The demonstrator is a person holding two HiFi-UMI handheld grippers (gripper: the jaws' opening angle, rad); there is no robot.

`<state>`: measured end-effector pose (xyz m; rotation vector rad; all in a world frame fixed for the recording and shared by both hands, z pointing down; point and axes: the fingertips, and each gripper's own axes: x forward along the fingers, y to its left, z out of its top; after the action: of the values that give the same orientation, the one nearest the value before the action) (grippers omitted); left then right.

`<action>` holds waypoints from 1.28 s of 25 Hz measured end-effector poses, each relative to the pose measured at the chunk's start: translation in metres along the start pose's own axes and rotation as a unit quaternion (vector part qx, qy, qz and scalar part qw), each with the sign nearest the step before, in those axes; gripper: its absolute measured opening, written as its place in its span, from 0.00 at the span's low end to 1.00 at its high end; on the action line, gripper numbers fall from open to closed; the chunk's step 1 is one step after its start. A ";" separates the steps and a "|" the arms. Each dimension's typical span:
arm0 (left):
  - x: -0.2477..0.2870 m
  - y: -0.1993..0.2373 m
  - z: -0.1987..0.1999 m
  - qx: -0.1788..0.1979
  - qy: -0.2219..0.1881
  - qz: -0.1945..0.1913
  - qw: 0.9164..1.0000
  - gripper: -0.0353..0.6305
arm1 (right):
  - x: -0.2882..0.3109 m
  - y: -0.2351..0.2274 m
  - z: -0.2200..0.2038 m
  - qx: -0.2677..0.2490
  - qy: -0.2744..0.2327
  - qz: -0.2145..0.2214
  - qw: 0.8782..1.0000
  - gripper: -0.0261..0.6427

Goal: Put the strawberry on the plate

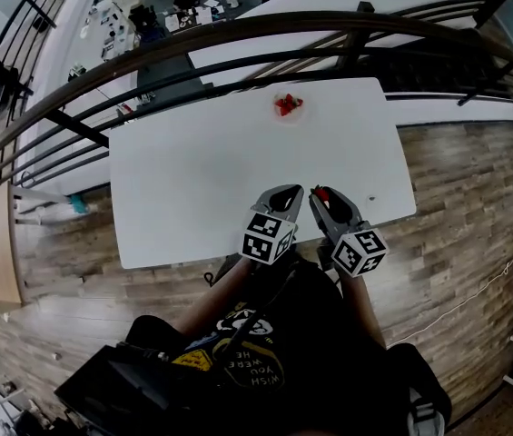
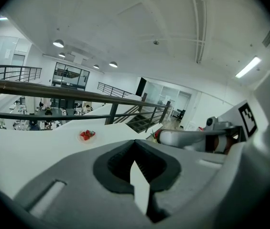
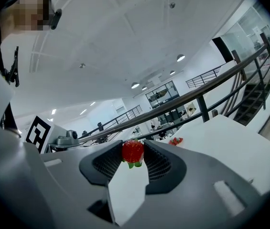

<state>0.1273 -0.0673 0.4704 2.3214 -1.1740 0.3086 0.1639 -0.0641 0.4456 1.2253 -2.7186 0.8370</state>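
Observation:
A small clear plate (image 1: 286, 106) with red strawberries on it sits near the far edge of the white table (image 1: 192, 180); it also shows in the left gripper view as the plate (image 2: 87, 135) and in the right gripper view as the plate (image 3: 175, 141). My right gripper (image 1: 319, 194) hovers over the table's near edge, shut on a red strawberry (image 3: 133, 151) with green leaves, pinched between the tips of the right gripper (image 3: 133, 151). Close to its left, my left gripper (image 1: 291, 192) is shut with nothing in it, the tips of the left gripper (image 2: 135, 144) meeting.
A dark metal railing (image 1: 238, 39) runs just behind the table's far edge, with a lower floor beyond it. Wooden flooring (image 1: 456, 207) surrounds the table. A small dark speck (image 1: 371, 200) lies near the table's right front corner.

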 end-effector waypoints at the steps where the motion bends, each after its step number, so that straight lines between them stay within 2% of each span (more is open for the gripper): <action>1: 0.002 -0.001 -0.001 0.001 0.002 0.001 1.000 0.06 | 0.000 -0.002 0.001 0.001 0.001 0.002 1.000 0.25; 9: 0.004 0.023 0.004 -0.010 0.008 0.013 1.000 0.06 | 0.023 -0.008 0.006 0.007 0.009 0.002 1.000 0.25; 16: 0.003 0.050 0.018 -0.011 0.005 0.001 1.000 0.06 | 0.048 0.004 0.017 0.001 0.002 -0.006 1.000 0.25; 22: 0.003 0.049 0.027 0.035 0.017 -0.034 0.999 0.06 | 0.065 0.006 0.014 -0.002 0.004 -0.027 1.000 0.25; 24: 0.001 0.048 0.030 0.040 0.015 -0.043 0.998 0.06 | 0.064 0.003 0.012 0.000 0.007 -0.042 0.999 0.25; 32: 0.013 0.060 0.022 0.015 0.031 -0.053 0.998 0.06 | 0.067 -0.010 0.011 0.012 0.006 -0.063 0.998 0.25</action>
<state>0.0864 -0.1176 0.4783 2.3729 -1.0181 0.3606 0.1264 -0.1207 0.4576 1.3751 -2.5982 0.8626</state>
